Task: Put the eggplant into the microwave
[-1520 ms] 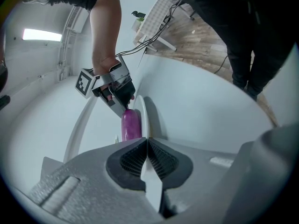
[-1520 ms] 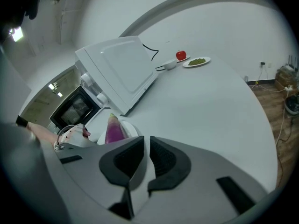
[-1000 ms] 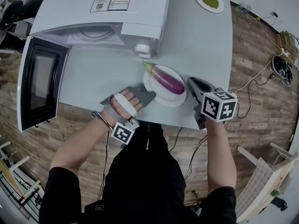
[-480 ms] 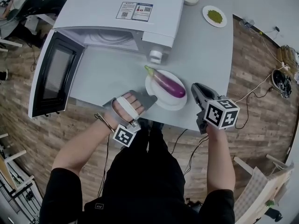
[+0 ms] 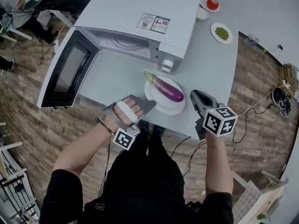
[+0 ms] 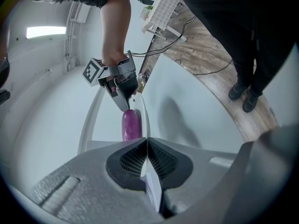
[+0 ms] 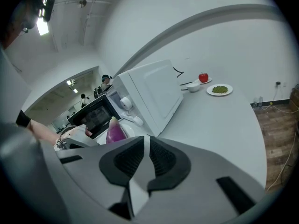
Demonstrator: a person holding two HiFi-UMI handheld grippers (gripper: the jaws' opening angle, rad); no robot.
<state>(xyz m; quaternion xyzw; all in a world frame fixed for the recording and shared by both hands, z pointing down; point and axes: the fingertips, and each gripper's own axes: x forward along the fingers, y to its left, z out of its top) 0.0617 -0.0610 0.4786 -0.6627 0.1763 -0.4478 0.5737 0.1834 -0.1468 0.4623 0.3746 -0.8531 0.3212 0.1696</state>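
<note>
Pre-grasp stage: eggplant [image 5: 164,88] sits on its plate [image 5: 156,104], just ahead of left gripper [image 5: 149,101] and right gripper [image 5: 193,94]. Both have fingers closed and empty. Next I'd open one, pinch the eggplant, and carry it into the open microwave [image 5: 140,27].

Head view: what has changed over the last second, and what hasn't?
The left gripper and right gripper seem to have lifted the plate with the eggplant slightly off the table; the camera also swung. Unchanged: both jaws shut on the plate's rim, and the microwave stands open.
</note>
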